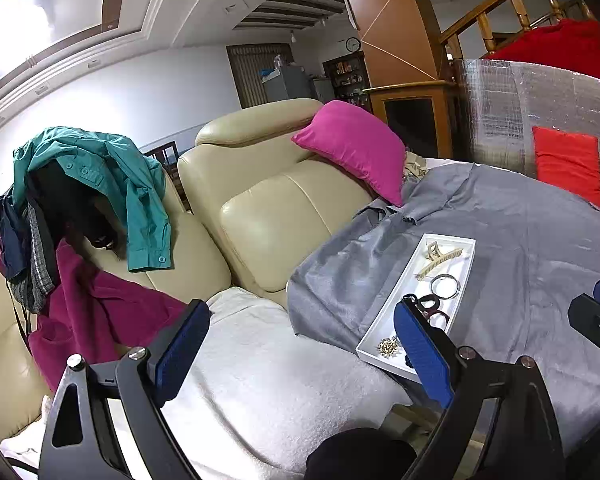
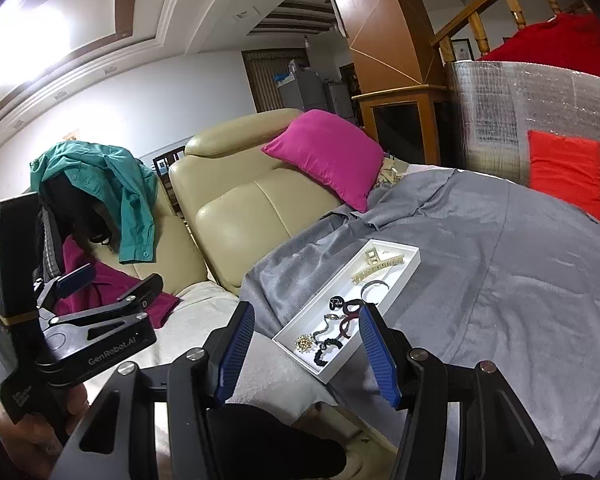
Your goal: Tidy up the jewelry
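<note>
Low and right of centre in both views, a white tray [image 2: 408, 258] lies on grey cloth [image 2: 500, 280], already holding a cream hair claw [image 2: 374, 268], a bangle [image 2: 374, 286], dark rings [image 2: 346, 310], a gold piece [image 2: 304, 342] and a black scrunchie [image 2: 326, 350]. No loose jewelry shows on the cloth, so the sorting looks nearly or fully done. The left tool [image 1: 300, 344] and right tool [image 2: 308, 356] both stand apart, empty, short of the tray. Only the right wrist view shows the chain [image 2: 326, 322], the scrunchie and the left tool's body at lower left; in the left wrist view a blue pad [image 1: 420, 344] hides that end of the tray.
</note>
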{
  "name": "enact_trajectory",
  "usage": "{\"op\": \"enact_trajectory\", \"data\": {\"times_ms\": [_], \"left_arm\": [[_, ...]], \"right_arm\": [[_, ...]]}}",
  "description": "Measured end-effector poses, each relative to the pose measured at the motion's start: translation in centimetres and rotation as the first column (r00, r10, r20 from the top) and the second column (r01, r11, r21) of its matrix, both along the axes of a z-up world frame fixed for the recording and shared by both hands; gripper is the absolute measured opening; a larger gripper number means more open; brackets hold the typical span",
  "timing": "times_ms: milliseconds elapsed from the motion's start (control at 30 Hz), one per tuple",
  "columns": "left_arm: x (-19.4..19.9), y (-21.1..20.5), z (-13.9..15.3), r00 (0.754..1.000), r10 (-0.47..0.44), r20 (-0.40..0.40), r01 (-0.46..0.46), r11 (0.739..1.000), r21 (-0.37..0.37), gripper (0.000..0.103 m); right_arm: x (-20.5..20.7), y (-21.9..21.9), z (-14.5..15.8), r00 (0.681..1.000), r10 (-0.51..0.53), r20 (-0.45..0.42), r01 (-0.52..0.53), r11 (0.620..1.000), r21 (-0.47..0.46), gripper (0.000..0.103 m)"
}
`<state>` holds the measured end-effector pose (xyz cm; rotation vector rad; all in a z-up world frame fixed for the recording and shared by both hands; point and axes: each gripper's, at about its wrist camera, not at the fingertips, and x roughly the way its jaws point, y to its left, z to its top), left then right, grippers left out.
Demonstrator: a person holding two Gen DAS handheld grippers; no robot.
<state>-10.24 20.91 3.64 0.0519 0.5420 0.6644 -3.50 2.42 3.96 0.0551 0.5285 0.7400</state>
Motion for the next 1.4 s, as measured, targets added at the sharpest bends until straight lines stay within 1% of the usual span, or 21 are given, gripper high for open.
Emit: {"op": "enact_trajectory", "data": {"times_ms": [200, 533, 800, 900, 1400], "left_arm": [[0.3, 0.0, -0.3, 1.0, -0.016, -0.014, 0.017, 1.0, 0.004, 0.093], [0.7, -1.2, -0.9, 0.998, -0.044, -0.041, 0.044, 0.999, 0.011, 0.093], [1.3, -1.0, -1.8, 0.996, -0.048, -0.073, 0.047, 0.999, -0.014, 0.093], [1.4, -0.9, -2.1, 0.996, -0.045, -0.076, 0.044, 0.999, -0.018, 0.093], [1.5, -0.7, -2.3, 0.996, -0.046, -0.076, 0.044, 0.999, -0.02, 0.093]], "right_arm": [[-0.1, 0.3, -0.1, 1.0, -0.004, 0.003, 0.004, 1.0, 0.002, 0.059], [0.1, -0.3, -0.2, 1.0, -0.02, -0.003, 0.02, 1.0, 0.008, 0.059], [1.0, -0.4, -1.1, 0.999, -0.04, -0.031, 0.04, 0.999, 0.001, 0.059], [1.4, -0.5, -1.2, 0.998, -0.04, -0.045, 0.041, 0.999, 0.005, 0.059], [1.2, 0.4, -1.5, 0.999, -0.028, -0.042, 0.028, 1.0, -0.01, 0.059]]}}
